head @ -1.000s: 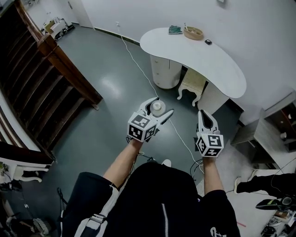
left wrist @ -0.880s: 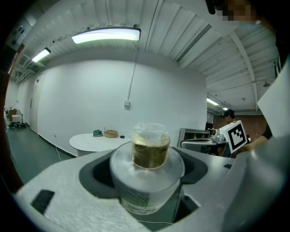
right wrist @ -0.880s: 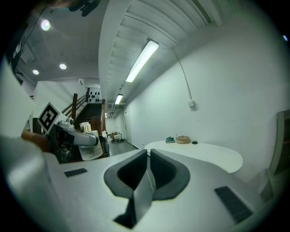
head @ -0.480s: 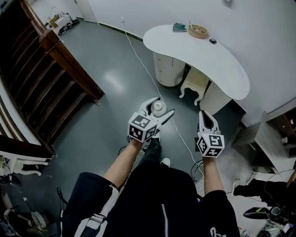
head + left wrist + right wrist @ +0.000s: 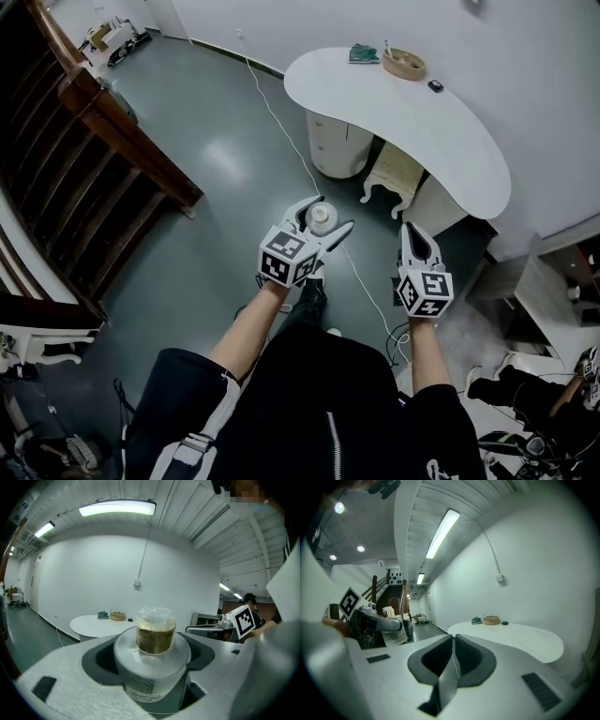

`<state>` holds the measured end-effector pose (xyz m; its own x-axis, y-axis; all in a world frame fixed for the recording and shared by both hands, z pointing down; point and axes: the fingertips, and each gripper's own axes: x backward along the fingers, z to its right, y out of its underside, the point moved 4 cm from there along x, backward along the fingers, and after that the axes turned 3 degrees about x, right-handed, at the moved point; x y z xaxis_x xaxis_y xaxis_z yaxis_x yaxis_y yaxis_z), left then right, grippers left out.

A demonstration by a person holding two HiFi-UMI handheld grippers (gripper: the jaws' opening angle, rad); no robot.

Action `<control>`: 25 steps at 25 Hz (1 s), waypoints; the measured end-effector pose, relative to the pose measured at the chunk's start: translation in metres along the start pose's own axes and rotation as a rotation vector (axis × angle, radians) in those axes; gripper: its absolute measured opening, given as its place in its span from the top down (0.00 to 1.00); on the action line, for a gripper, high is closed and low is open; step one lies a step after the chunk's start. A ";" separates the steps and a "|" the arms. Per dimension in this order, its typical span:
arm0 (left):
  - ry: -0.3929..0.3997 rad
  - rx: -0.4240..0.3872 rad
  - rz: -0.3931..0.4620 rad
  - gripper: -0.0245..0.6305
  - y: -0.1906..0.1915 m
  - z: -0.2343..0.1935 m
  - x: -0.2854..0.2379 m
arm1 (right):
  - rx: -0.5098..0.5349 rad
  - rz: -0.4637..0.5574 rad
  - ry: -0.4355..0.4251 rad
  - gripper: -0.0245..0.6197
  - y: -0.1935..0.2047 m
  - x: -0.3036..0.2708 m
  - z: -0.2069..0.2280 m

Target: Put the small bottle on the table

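Head view showed you well short of the tabletop (image 5: 427,122), over open floor, with the small bottle (image 5: 321,218) clamped upright in your left gripper (image 5: 329,213). Your right gripper (image 5: 411,231) was closed on nothing, just as far from the tabletop. The jaws held only the bottle's smooth round body, so I judged a jolt could tilt or drop it. A white cable (image 5: 368,286) ran across the floor toward the tabletop, and catching it underfoot could cause exactly that.
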<state>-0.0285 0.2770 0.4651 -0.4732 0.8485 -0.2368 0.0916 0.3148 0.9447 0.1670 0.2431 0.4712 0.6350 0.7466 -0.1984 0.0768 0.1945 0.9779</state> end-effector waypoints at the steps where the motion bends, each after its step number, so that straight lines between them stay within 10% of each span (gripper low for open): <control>1: 0.006 0.002 -0.001 0.42 -0.004 -0.011 -0.008 | 0.000 -0.004 0.002 0.95 -0.002 -0.014 0.003; 25: 0.106 -0.025 -0.049 0.42 -0.092 -0.232 -0.166 | -0.059 -0.014 0.077 0.95 -0.054 -0.275 0.054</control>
<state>-0.1616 0.0086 0.4701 -0.5666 0.7824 -0.2586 0.0451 0.3427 0.9384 0.0295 -0.0070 0.4770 0.5728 0.7899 -0.2192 0.0390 0.2408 0.9698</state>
